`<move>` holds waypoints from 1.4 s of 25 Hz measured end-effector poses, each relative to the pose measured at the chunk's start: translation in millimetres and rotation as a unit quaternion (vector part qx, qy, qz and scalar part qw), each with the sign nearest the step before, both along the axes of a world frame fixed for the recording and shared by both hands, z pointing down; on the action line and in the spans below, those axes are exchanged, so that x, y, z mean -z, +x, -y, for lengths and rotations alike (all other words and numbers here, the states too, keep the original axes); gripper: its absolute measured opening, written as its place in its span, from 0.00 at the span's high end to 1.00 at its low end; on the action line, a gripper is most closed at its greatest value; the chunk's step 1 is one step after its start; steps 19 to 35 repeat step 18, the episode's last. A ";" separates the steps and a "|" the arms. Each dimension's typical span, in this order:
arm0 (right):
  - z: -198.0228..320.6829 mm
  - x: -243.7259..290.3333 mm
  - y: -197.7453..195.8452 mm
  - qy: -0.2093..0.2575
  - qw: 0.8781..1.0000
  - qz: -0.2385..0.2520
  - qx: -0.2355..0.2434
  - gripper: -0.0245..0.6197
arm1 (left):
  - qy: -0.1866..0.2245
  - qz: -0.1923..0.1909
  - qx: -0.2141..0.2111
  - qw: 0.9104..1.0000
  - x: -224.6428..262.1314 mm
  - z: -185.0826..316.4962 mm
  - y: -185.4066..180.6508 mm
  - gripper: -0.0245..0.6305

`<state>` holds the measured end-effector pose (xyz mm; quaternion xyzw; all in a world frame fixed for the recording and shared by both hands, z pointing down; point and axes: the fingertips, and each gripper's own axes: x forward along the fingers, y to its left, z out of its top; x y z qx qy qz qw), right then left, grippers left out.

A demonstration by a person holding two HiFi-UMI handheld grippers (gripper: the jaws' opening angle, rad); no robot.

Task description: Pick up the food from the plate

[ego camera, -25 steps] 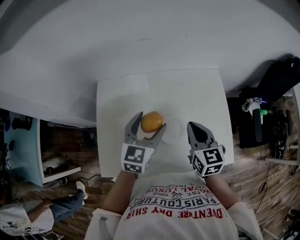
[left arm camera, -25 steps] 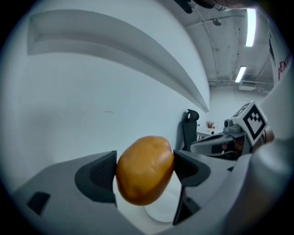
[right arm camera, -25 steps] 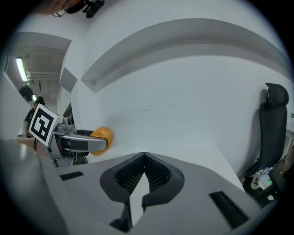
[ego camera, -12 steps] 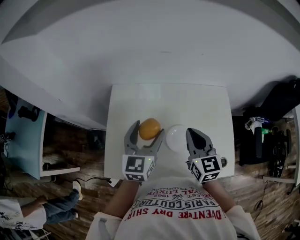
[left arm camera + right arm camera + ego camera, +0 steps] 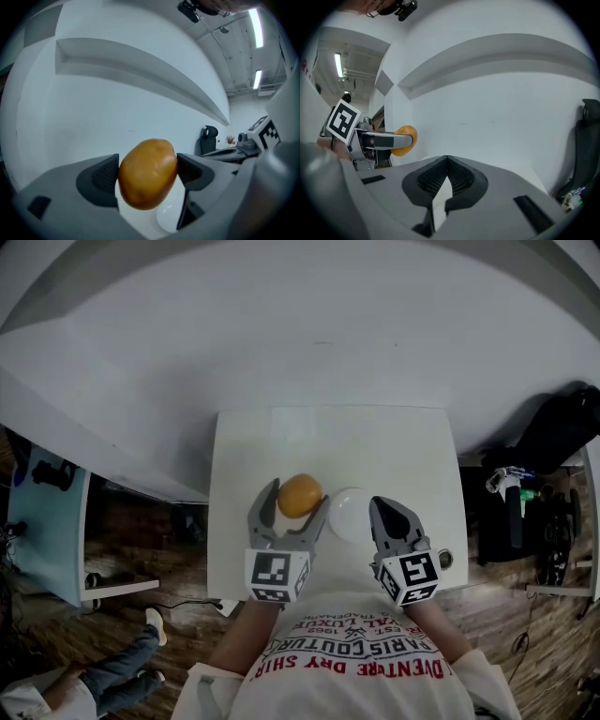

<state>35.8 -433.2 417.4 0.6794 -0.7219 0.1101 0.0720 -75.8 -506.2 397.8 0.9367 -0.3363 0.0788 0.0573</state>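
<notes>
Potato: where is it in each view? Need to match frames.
Head view: potato at centre, in the left gripper, just left of the plate.
Left gripper view: potato lower centre, clamped between the jaws.
Right gripper view: potato left of centre, partly behind a jaw.
Shared landmark: the left gripper holding it.

White wall point(image 5: 309, 315), wooden floor point(image 5: 534, 643)
</notes>
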 end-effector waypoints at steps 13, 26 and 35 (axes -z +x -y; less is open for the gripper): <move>-7.0 2.3 0.6 0.001 1.000 -0.003 -0.011 0.95 | -0.004 0.000 -0.013 1.000 1.0 -5.9 5.3 0.38; -7.4 0.3 1.7 -0.001 1.000 -0.005 -0.010 0.95 | 0.002 0.006 -0.022 1.000 -0.3 -8.1 10.0 0.38; -7.4 0.3 1.7 -0.001 1.000 -0.005 -0.010 0.95 | 0.002 0.006 -0.022 1.000 -0.3 -8.1 10.0 0.38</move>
